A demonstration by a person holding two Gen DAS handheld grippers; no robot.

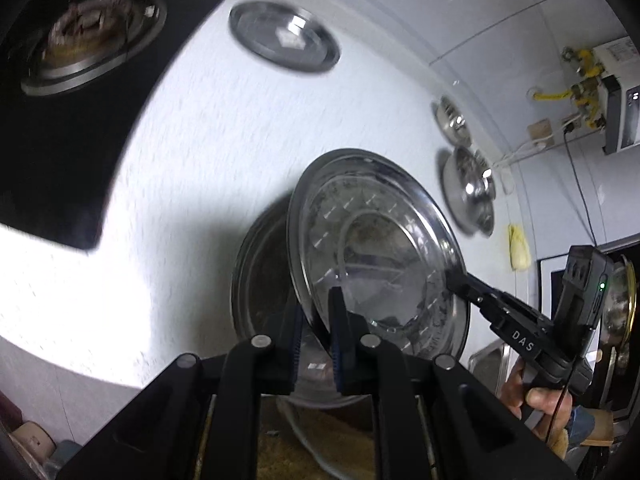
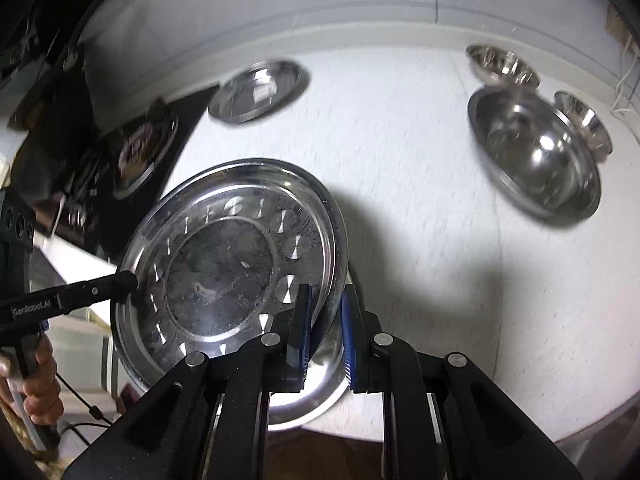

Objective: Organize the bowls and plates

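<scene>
Over the near edge of the white counter [image 2: 420, 208], a steel plate [image 2: 224, 264] is held tilted, raised off a second plate [image 1: 264, 280] that lies flat just beneath it. Both tools grip it at once. The left gripper [image 1: 318, 340] pinches the plate's near rim between its blue-padded fingers [image 1: 335, 344], as its own camera shows; from the right camera the same gripper [image 2: 130, 280] reaches in from the left and meets the rim on the far side. The right gripper [image 2: 326, 324] clamps the opposite rim, one finger over the dished face and one behind it; in the left view it [image 1: 460, 282] comes in from the right, with a hand [image 1: 540, 396] on its handle. The plate's face has a ring of pressed dimples around a dull, scuffed centre. Well apart at the back of the counter lies a smaller plate [image 2: 258, 90], near the black stove [image 1: 60, 128] and its burner [image 1: 92, 40]. To the right sits a large steel bowl [image 2: 536, 156], with one smaller bowl [image 2: 504, 66] behind it and another [image 2: 584, 120] touching its far right side. Motion blur softens the background.
</scene>
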